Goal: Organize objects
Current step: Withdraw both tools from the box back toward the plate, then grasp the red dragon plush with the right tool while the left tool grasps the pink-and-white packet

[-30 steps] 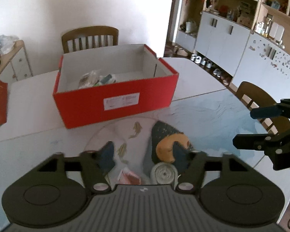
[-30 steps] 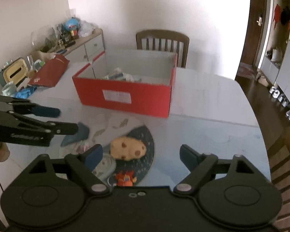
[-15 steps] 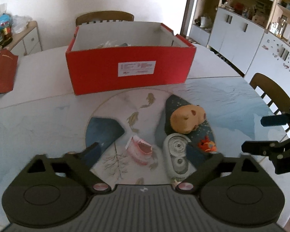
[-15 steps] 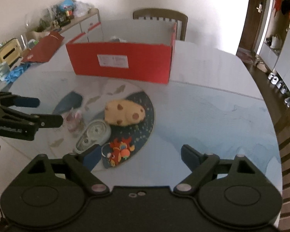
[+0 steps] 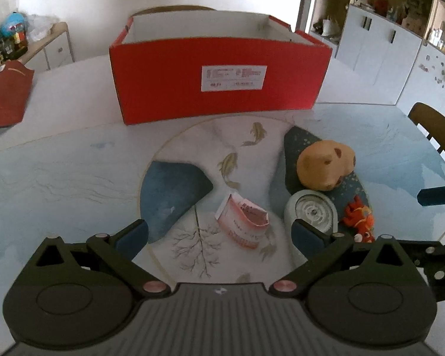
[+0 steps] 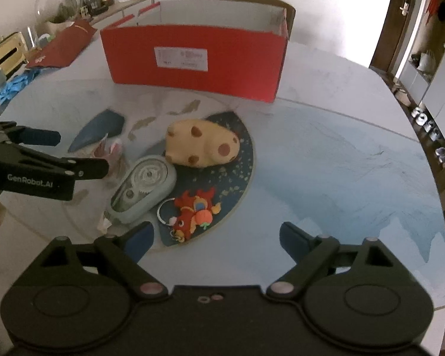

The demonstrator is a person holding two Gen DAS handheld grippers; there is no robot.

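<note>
A red open box (image 5: pixel 219 77) stands at the back of the table; it also shows in the right wrist view (image 6: pixel 194 59). In front of it lie a tan plush animal (image 5: pixel 326 164) (image 6: pixel 203 144), a pale oval tape dispenser (image 5: pixel 311 212) (image 6: pixel 144 188), a pink-and-white packet (image 5: pixel 243 222) (image 6: pixel 108 149) and a red dragon keychain (image 5: pixel 359 218) (image 6: pixel 194 210). My left gripper (image 5: pixel 219 234) is open and empty, just short of the packet. My right gripper (image 6: pixel 216 237) is open and empty, just short of the keychain.
The round table (image 6: pixel 341 163) has a painted glass top. A red folder (image 5: pixel 6 95) lies at the left. A sideboard (image 6: pixel 103 3) with clutter stands behind it. Chairs (image 5: pixel 439 130) stand at the right and behind the box. Cabinets (image 5: pixel 385 44) line the right wall.
Both grippers have pulled back from the box and dropped lower toward the objects on the table. The left gripper's jaws have opened wider. The objects have not moved.
</note>
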